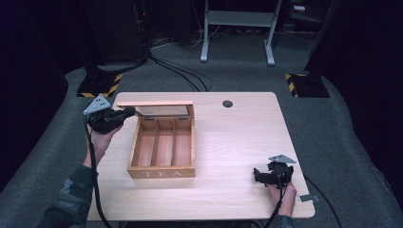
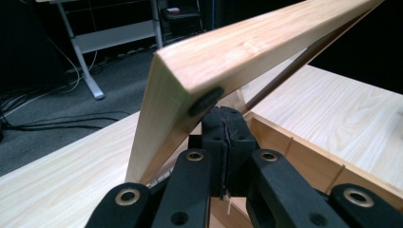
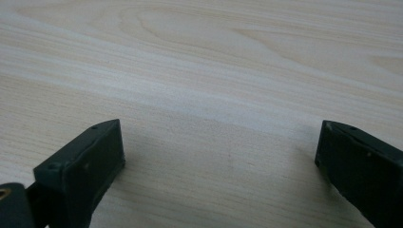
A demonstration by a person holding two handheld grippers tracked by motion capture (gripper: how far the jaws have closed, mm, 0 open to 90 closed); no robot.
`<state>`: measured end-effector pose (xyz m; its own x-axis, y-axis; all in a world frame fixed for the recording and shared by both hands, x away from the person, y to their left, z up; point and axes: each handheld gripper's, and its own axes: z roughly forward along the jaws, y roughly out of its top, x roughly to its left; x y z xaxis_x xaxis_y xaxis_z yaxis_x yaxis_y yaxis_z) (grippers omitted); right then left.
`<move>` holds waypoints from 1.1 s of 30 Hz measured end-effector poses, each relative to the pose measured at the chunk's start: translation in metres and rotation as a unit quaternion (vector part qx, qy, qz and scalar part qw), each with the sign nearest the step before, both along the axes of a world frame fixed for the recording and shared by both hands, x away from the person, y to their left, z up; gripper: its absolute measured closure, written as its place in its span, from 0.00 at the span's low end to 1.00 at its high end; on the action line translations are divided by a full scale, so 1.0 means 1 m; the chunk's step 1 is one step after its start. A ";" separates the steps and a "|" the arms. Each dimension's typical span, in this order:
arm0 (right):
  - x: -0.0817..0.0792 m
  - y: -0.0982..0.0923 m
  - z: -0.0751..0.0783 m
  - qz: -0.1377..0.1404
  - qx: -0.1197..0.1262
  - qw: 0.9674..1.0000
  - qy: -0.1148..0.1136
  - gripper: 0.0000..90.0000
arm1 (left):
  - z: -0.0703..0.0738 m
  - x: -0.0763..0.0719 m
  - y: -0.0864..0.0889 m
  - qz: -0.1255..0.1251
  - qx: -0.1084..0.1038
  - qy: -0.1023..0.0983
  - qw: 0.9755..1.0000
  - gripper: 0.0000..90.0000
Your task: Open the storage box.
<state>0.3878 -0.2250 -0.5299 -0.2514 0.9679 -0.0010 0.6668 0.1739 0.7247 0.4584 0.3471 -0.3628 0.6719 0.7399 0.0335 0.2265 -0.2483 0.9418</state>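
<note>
While the high view shows the three-slot wooden tea box point(image 1: 161, 149) mid-table, its lid point(image 1: 157, 108) raised, the left gripper point(image 2: 223, 124) view shows pressed-together black jaws beneath that pale grained lid; the right gripper point(image 3: 218, 152) view shows jaws spread over bare tabletop point(image 3: 214, 71)

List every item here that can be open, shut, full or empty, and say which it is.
Tea box: open, its three compartments empty.
Lid: raised, tilted back on its hinges.
Left gripper: shut, tips against the lid's corner.
Right gripper: open, nothing between the jaws, over the table.
</note>
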 end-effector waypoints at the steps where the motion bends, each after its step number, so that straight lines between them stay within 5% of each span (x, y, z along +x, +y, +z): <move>1: 0.000 0.000 0.000 0.000 0.000 1.000 0.000 0.02 | -0.001 -0.002 0.000 -0.001 0.001 -0.001 1.000 0.99; 25: 0.000 0.000 0.000 0.000 0.000 1.000 0.002 0.02 | -0.051 -0.050 -0.006 -0.003 0.005 -0.010 1.000 0.99; 33: 0.000 0.000 0.000 0.000 0.000 1.000 0.002 0.02 | -0.079 -0.066 -0.006 -0.001 0.005 0.000 1.000 0.98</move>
<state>0.3874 -0.2251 -0.5298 -0.2517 0.9678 -0.0009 0.6695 0.1748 0.7220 0.3926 0.3408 -0.4414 0.6731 0.7384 0.0414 0.2261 -0.2588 0.9391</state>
